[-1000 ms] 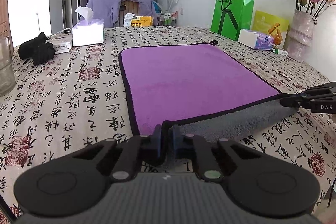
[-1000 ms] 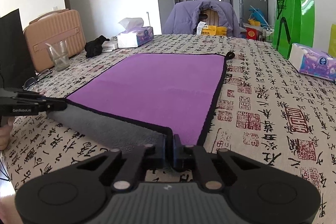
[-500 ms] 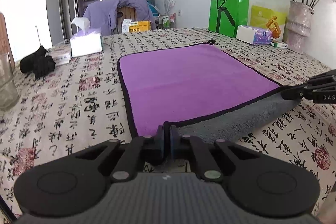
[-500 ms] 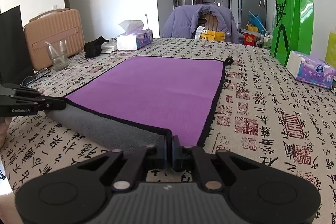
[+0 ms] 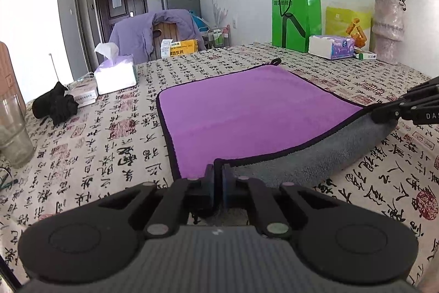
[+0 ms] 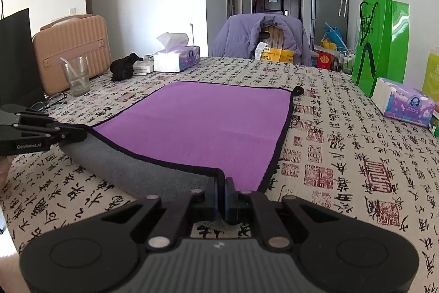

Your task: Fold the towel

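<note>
Both tongs, left (image 5: 218, 177) and right (image 6: 222, 190), have lifted the towel's (image 5: 247, 111) pinched near corners higher, hiding its underside.

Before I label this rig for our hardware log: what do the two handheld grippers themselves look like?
Both are matte black. The left gripper has a ribbed grey body, two round black discs, linkage arms with silver pivot pins, and dark blue finger pads. The right gripper matches it. Seen from the side, the left one carries white "GenRobot.AI" lettering, the right one white letters starting "DAS". No cables or sleeves show.
</note>
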Motion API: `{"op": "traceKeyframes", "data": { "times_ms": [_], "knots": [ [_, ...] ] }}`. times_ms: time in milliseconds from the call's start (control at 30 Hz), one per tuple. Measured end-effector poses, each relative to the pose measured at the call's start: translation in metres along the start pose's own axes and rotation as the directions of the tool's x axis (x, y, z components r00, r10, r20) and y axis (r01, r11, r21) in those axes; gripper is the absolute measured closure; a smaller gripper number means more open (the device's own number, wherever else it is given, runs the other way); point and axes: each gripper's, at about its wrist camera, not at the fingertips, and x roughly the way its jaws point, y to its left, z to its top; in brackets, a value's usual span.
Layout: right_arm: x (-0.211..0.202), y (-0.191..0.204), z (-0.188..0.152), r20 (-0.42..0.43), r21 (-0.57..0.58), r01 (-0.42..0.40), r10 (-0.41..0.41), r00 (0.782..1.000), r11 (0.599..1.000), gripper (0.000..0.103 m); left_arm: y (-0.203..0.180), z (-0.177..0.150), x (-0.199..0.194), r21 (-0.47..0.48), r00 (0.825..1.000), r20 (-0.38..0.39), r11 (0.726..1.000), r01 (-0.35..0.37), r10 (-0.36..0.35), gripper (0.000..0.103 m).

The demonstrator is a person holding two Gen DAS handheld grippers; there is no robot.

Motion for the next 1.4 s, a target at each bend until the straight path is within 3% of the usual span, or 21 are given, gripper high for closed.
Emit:
{"op": "traceKeyframes", "data": {
  "times_ms": [1400],
  "knots": [
    [0.018,-0.015,0.037,0.018,-0.023,0.022,-0.022,1.000,0.999,0.099,0.014,0.040,0.026,0.046,0.999,0.023,0.998,-0.031,0.030,0.097]
  ]
}}
